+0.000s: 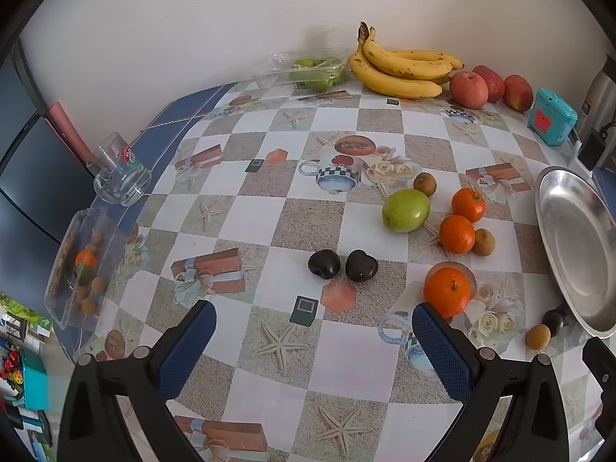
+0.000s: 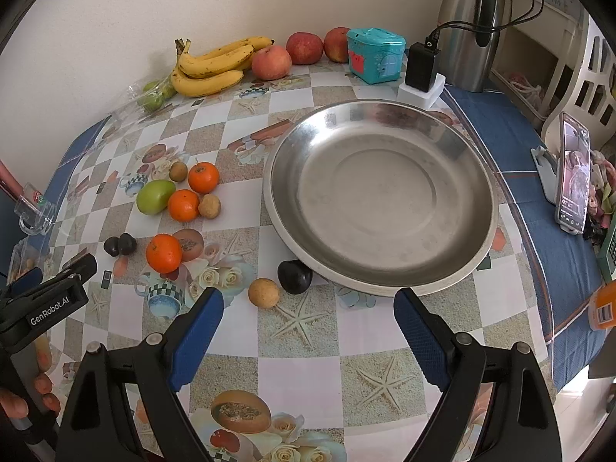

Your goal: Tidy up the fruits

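A bare steel plate [image 2: 385, 192] sits on the patterned table; its rim [image 1: 569, 231] shows at the right of the left wrist view. Left of it lie three oranges [image 2: 163, 253], a green fruit [image 2: 154, 196], small brown fruits [image 2: 263, 292] and dark plums [image 2: 294, 276]. Two plums [image 1: 342, 265] lie just ahead of my left gripper [image 1: 312, 323], which is open and holds nothing. One orange [image 1: 447, 291] sits by its right finger. My right gripper [image 2: 308, 308] is open and holds nothing, in front of the plate. Bananas [image 2: 211, 67] and red apples [image 2: 271, 62] lie by the wall.
A teal box [image 2: 375, 54], a charger on a white block [image 2: 421, 77] and a steel flask [image 2: 471, 27] stand at the back right. A phone on a stand [image 2: 573, 177] is at the right. A glass mug [image 1: 119, 173] and a clear tray [image 1: 81, 265] sit at the table's left edge.
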`<state>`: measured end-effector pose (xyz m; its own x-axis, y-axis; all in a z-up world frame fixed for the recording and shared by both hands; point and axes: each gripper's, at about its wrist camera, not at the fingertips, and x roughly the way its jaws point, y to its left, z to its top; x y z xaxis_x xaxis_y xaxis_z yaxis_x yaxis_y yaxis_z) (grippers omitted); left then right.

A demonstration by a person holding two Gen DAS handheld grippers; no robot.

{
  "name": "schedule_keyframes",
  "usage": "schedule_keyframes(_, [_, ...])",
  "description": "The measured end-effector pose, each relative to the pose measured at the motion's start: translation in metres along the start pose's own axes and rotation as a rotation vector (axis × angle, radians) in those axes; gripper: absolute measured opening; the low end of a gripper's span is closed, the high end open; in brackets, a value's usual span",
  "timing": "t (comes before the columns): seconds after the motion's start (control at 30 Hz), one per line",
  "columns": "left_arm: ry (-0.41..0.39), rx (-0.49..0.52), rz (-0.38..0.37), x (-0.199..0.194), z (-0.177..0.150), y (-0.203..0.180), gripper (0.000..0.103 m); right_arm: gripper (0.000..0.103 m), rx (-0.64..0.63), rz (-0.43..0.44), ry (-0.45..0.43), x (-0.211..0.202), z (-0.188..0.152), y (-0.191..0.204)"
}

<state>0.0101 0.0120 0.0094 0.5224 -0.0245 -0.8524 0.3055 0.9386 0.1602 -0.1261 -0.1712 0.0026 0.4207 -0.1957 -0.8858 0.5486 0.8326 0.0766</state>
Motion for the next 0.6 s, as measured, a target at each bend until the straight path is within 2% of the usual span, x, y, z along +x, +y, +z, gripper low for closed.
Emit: schedule_keyframes(0.6, [0.011, -0.001, -0.015, 0.0024, -0.0004, 0.0017, 0.103, 0.091, -0.003, -0.002, 0.006, 0.0010, -0.0003, -0.0001])
